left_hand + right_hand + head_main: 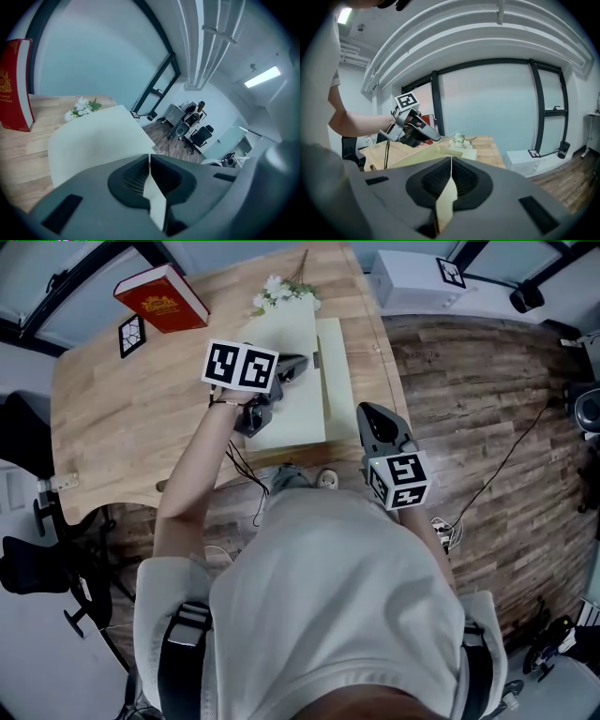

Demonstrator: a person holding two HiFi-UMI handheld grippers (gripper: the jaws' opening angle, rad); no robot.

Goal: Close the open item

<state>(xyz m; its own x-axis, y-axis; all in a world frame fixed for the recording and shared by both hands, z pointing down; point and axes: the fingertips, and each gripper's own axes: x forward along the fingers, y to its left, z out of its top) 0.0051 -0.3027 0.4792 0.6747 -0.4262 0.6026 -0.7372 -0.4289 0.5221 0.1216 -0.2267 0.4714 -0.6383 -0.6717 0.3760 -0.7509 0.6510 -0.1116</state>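
— Where's the folder (335,381)?

— On the table (122,418), toward its right side. It lies open, pale, running from the near edge out to the flowers (281,292) at the far end.

— Open how?

— One cover (295,413) is raised and tilted, and the other leaf lies flat just to its right.

— What has the cover?

— The left gripper (298,365). Its own view shows the jaws pressed together with a thin pale sheet pinched between the pads, and the cover spreads out beyond them. The right gripper view shows the same tool gripping the cover's upper edge, above the table.

— And the right gripper (364,412)?

— It's also clenched. A pale strip of the folder runs edge-on between its closed pads. From the head view it sits at the folder's right side, near the table's right edge. I can't tell which leaf it has.

— Are the two tools touching?

— No, they're apart, with the left further out over the folder and the right nearer the person.

— Anything else on the table?

— A red book (161,298) lies at the far left, with a marker card (131,336) just beside it. Both are well away from the folder. A white box (412,282) stands off the table, on the far right.
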